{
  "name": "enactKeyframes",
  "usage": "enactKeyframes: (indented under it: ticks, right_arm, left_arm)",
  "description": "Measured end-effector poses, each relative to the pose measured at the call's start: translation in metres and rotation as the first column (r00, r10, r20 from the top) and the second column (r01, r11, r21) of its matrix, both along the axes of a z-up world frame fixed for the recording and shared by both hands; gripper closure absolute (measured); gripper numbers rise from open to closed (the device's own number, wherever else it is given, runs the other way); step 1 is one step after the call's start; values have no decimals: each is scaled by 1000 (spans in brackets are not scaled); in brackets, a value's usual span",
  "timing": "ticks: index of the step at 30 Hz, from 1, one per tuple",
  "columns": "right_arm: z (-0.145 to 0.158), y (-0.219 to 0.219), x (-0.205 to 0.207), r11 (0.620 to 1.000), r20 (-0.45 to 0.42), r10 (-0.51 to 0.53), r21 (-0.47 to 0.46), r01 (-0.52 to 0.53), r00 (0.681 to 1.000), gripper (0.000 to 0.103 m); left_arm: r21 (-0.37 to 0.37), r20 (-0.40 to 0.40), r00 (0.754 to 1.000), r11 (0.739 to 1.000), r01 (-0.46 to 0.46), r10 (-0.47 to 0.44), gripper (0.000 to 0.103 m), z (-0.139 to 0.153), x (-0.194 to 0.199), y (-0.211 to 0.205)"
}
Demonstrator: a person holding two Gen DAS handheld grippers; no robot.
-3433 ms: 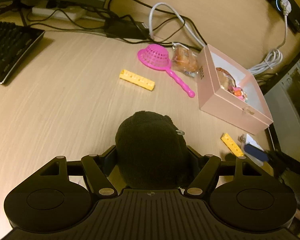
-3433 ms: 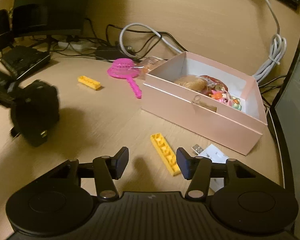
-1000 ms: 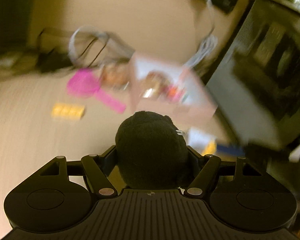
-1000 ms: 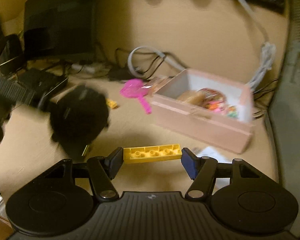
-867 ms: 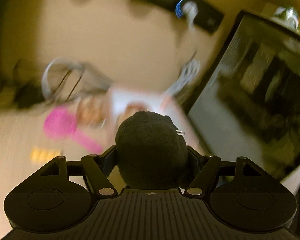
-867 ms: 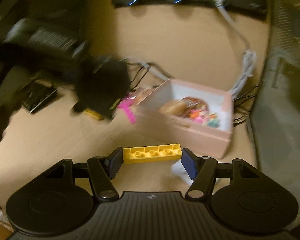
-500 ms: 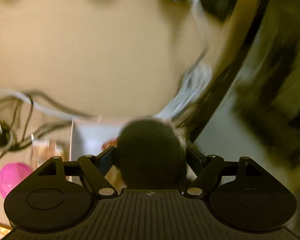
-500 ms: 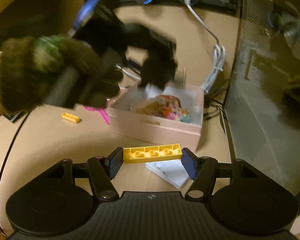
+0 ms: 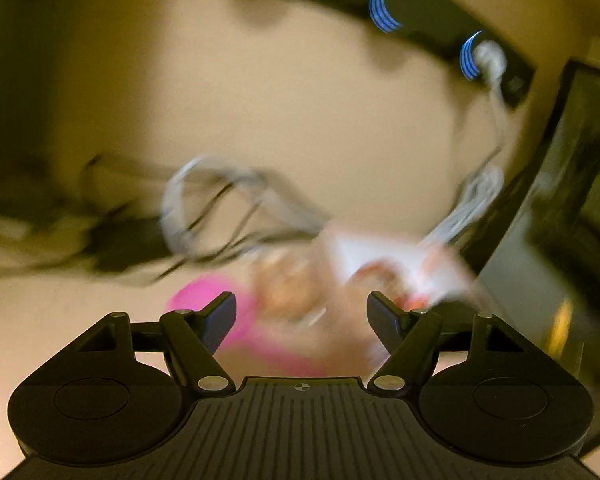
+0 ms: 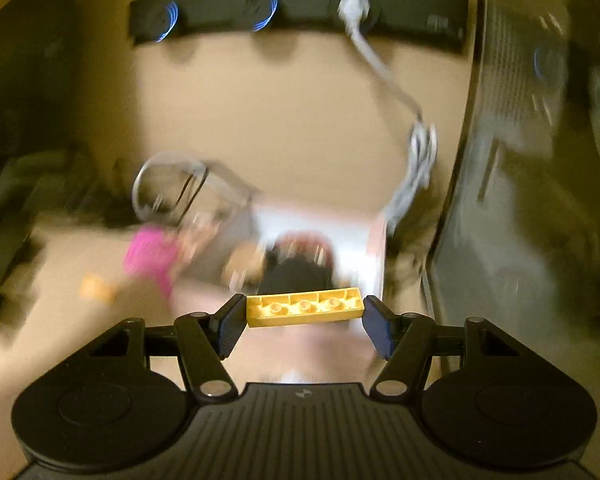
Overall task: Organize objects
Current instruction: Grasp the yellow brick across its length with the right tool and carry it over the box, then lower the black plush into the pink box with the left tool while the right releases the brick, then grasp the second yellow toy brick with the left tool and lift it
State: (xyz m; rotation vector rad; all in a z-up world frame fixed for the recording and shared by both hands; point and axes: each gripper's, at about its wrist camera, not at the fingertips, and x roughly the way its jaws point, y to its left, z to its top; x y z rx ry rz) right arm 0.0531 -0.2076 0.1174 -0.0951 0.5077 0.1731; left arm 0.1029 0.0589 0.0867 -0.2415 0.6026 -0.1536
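The left gripper (image 9: pixel 301 316) is seen with its jaws spread apart and nothing between them; the jaws have just been closing a little. The right gripper (image 10: pixel 303 322) is closed on a yellow brick (image 10: pixel 304 307), which is held by its two short ends and lies level across the gap, with its hollow underside turned to the camera. Both views are strongly blurred. Beyond the brick a pink box (image 10: pixel 374 248) is seen on the desk (image 10: pixel 60 320), near the desk's back edge and right edge. Inside the box a black soft toy (image 10: pixel 296 272) is lying, with some coloured things behind it which cannot be told apart. To the left of the box a pink sieve (image 10: pixel 150 254) is placed, and a second yellow piece (image 10: pixel 96 288) is lying further to the left, apart from it. Grey and black cables (image 10: pixel 168 188) are gathered along the back edge. On the wall above, a black power strip (image 10: pixel 300 12) is fixed, and a white plug (image 10: pixel 354 4) is put in it.
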Motion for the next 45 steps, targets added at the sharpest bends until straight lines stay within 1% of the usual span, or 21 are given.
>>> enactKeyframes:
  ticks: [2,3,5,8,11,13,14,15,17,20,21,22,24,26,30,31,33,38,40,42,45]
  right_arm:
    - [13,5,32,999,34,-24,23,23,999,39]
    - [17,8,51,999,32,-36,35,35,999,32]
    - [17,10,84,996,-18,-54,68,55,998,12]
    - [2,13,102,996,-113,-36,78,45,993,12]
    - [-25,13,95,998,-199,-18,60,30,980,12]
    - [-42,8,82,999,-216,-32,36,41,976,12]
    - [-48,5,76,999,-215,-36,26,43,976,14]
    - [-54,2,70,999,-214,-44,15,49,976,23]
    - [-60,-4,66,998,-216,-56,7,59,975,33]
    - [-68,-6,73,992,-156,-120,-57,112,980,34]
    - [-71,-6,80,988,-157,-144,-76,133,977,40]
    - [-75,-5,87,985,-165,-164,-82,152,973,43]
    - [-82,-6,94,981,-189,-189,-74,177,964,45]
    - [-81,-5,92,984,-187,-176,-62,167,967,45]
    - [-73,-12,74,994,-201,-102,21,109,974,43]
    - [-70,-13,68,994,-192,-103,18,108,976,41]
    - [-64,-17,50,994,-160,-105,11,108,982,28]
    - [-48,-17,6,998,-137,-47,33,52,989,18]
    - [-46,-13,-10,999,-145,-15,31,20,989,15]
    - [-46,-8,-27,1000,-160,12,29,-8,987,10]
    - [-53,-2,-49,999,-177,39,10,-38,983,4]
  left_arm:
    - [0,-71,997,1000,-20,20,26,-14,-14,18]
    - [-1,-110,994,1000,-29,28,26,-21,-20,25]
    - [-3,-157,987,999,-40,39,26,-31,-32,36]
    - [-8,-184,982,999,-42,40,26,-36,-44,47]
    - [-4,-202,979,999,-35,33,26,-40,-49,51]
    - [-9,-214,976,999,-49,46,27,-43,-51,55]
    - [-18,-216,975,998,-58,52,27,-43,-52,58]
    - [-31,-212,976,997,-64,57,27,-43,-56,60]
    - [-65,-209,976,995,-72,57,27,-42,-59,62]
    - [-89,-205,978,994,-68,49,27,-41,-60,58]
    - [-88,-203,978,994,-62,43,27,-40,-59,55]
    - [-89,-202,979,995,-53,34,27,-41,-58,52]
    - [-88,-204,979,995,-40,21,27,-42,-57,46]
    - [-82,-212,977,996,-30,12,27,-45,-55,40]
    - [-71,-237,971,997,-41,23,27,-53,-53,36]
    - [-68,-239,971,997,-46,28,27,-55,-53,36]
    - [-59,-233,972,997,-41,26,27,-54,-49,36]
    - [20,-170,985,1000,5,-2,27,-47,-23,41]
    - [16,-170,985,1000,-2,5,27,-49,-7,50]
    - [6,-182,982,999,-54,54,27,-52,5,60]
    - [-92,-210,975,992,-89,68,27,-59,15,68]
